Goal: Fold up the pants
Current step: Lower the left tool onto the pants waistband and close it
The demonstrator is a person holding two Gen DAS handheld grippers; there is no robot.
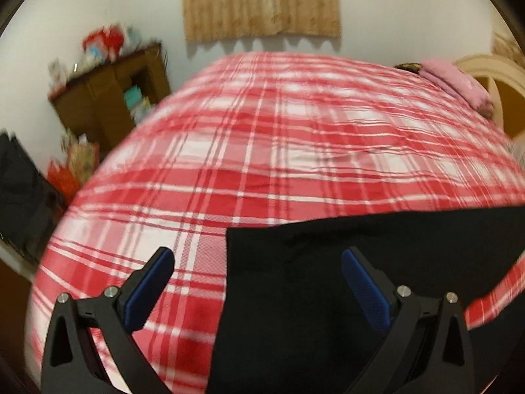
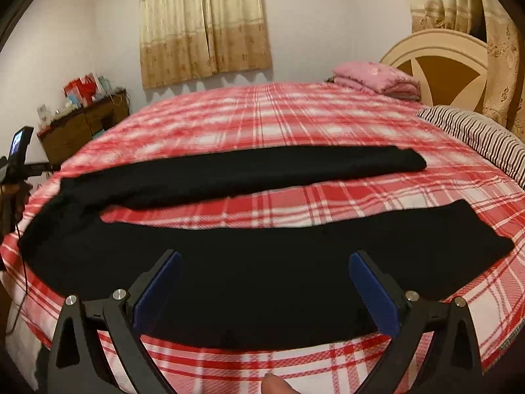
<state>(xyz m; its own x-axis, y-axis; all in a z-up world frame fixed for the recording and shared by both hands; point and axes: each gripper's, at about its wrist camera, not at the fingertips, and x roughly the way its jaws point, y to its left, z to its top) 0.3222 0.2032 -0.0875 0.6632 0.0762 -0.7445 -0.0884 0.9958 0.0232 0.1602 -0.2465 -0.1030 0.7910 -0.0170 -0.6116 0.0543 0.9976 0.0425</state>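
Black pants (image 2: 249,262) lie spread flat on a red and white plaid bed (image 2: 295,118), legs apart and pointing right, waist at the left. My right gripper (image 2: 264,259) is open and empty above the near leg. In the left wrist view the pants' waist end (image 1: 344,279) fills the lower right. My left gripper (image 1: 257,257) is open and empty over the waist's left edge. The left gripper's body (image 2: 16,154) shows at the far left of the right wrist view.
A folded pink blanket (image 2: 377,77) and a striped pillow (image 2: 475,134) lie by the round headboard (image 2: 439,65) at the far right. A brown cabinet (image 1: 111,95) with clutter stands left of the bed. Curtains (image 2: 203,23) hang on the back wall.
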